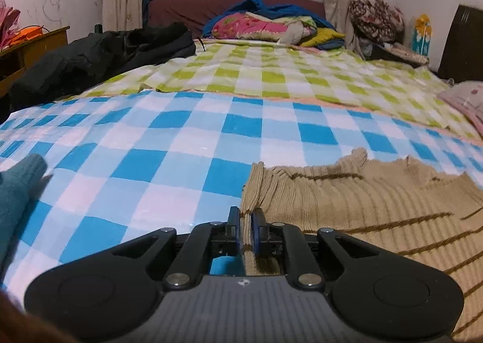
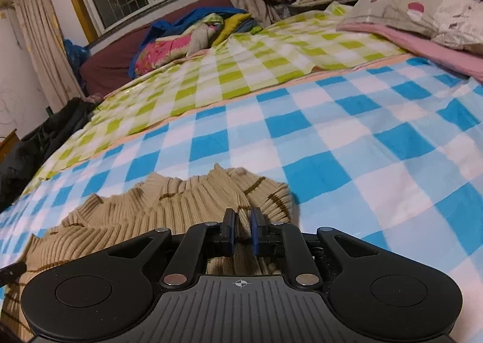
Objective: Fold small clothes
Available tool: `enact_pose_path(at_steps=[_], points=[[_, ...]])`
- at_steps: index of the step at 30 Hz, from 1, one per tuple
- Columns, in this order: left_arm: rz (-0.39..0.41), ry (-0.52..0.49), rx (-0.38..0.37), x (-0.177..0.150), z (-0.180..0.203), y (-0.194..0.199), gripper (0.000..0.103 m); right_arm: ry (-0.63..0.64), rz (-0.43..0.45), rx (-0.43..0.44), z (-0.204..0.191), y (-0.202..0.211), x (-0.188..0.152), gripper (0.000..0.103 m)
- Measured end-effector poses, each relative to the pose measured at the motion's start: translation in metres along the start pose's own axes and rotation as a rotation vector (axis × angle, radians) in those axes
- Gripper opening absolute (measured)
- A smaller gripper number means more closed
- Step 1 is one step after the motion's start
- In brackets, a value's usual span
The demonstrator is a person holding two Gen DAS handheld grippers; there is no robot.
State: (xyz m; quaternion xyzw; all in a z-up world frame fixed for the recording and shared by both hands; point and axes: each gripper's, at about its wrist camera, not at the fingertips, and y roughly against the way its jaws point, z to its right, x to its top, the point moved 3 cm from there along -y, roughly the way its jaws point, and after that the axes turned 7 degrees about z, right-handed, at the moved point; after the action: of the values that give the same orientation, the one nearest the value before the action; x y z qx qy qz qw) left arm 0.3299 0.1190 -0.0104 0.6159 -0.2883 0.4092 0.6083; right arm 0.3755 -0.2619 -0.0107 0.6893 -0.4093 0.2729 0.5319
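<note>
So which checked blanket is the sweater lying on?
The blue-and-white checked blanket. The beige ribbed sweater lies on it; the green-and-white one is farther back, toward the window.

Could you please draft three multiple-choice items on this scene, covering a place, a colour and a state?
1. Where does the beige ribbed sweater lie?
A. on the blue checked sheet
B. on the green checked sheet
C. on the floor

2. What colour are the sweater's stripes?
A. red
B. brown
C. white

3. How does the left tool stand?
A. wide open over bare sheet
B. shut on nothing
C. closed on the sweater's edge

Answers: 1 A, blue checks surround the knit; 2 B, thin brown lines cross the ribs; 3 C, knit sits pinched between its pads.
</note>
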Motion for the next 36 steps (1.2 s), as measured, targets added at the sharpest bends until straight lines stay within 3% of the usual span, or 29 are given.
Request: enact_pose_path(at_steps=[6,13,18,19,23,27,29,36], points=[[0.055,0.017,-0.021,0.001,-0.005,0.035,0.018,0.029,0.068,0.034,-0.006,0.044,0.003,0.014],[0.036,0.034,-0.107,-0.027,0.003,0.061,0.018,0.089,0.034,0.107,-0.013,0.074,-0.029,0.014],[-0.008,0.019,-0.08,-0.048,0.003,0.056,0.022,0.073,-0.019,0.06,0.001,0.068,-0.048,0.01],[-0.007,0.015,-0.073,-0.048,0.002,0.056,0.027,0.066,-0.02,0.059,0.004,0.067,-0.05,0.008],[-0.008,0.019,-0.062,-0.05,0.0,0.056,0.028,0.063,-0.013,0.054,0.007,0.064,-0.054,0.006],[0.001,0.058,-0.07,-0.049,-0.005,0.066,0.028,0.061,-0.017,0.035,0.003,0.068,-0.051,0.008],[0.012,0.079,-0.076,-0.051,-0.009,0.074,0.028,0.064,-0.001,0.037,-0.001,0.077,-0.048,0.014],[-0.016,0.058,-0.065,-0.067,-0.01,0.084,0.028,0.116,-0.026,-0.003,-0.005,0.077,-0.06,0.012]])
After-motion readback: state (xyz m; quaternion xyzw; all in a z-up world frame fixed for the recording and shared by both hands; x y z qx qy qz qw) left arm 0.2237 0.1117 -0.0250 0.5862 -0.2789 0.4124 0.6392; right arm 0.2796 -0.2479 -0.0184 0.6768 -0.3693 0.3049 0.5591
